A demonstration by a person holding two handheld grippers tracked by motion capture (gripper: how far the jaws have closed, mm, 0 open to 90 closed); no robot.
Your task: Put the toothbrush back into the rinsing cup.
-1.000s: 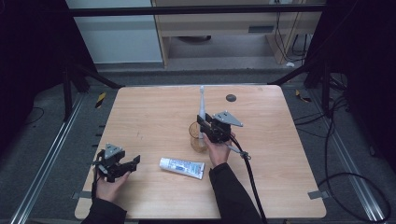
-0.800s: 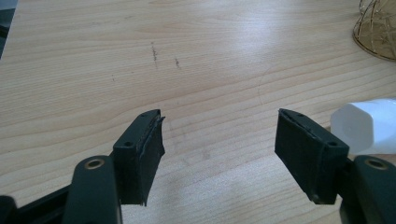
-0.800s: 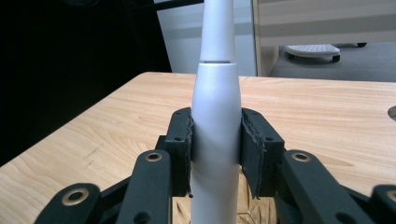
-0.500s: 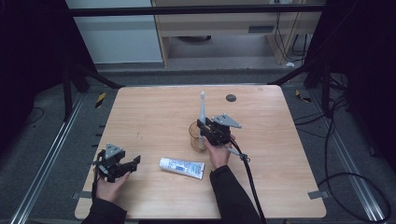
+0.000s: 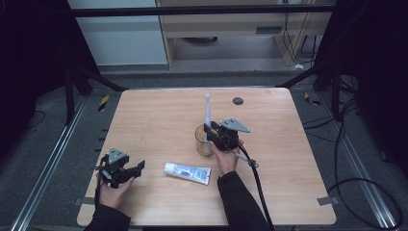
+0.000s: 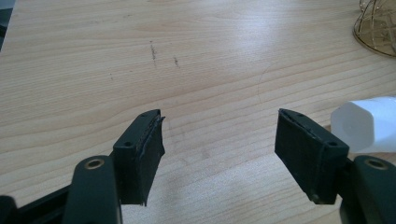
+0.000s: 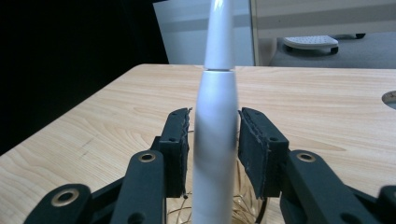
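Just opened a little: right gripper (image 7: 214, 140) jaws, pads now a hair off the toothbrush (image 7: 215, 140) on both sides, brush between them but no longer pinched. Otherwise unchanged from a second ago, both hands in place.

Stands upright in the wire cup (image 5: 203, 143), near the middle of the tabletop (image 5: 159, 115), head pointing up and slightly far. Right gripper (image 5: 211, 134) just right of the cup, held by the right hand (image 5: 226, 156), cable trailing near and right.

Left gripper (image 5: 126, 171) at the near left corner, in the left hand (image 5: 111, 190), well apart from the cup. Jaws wide, nothing between them, bare wood under them in the left gripper view (image 6: 219, 154).

Toothpaste tube (image 5: 187, 173) flat on the tabletop, between the two hands, near of the cup; white end (image 6: 369, 123) just right of the left jaws. Dark round hole (image 5: 237, 101) at the far side.
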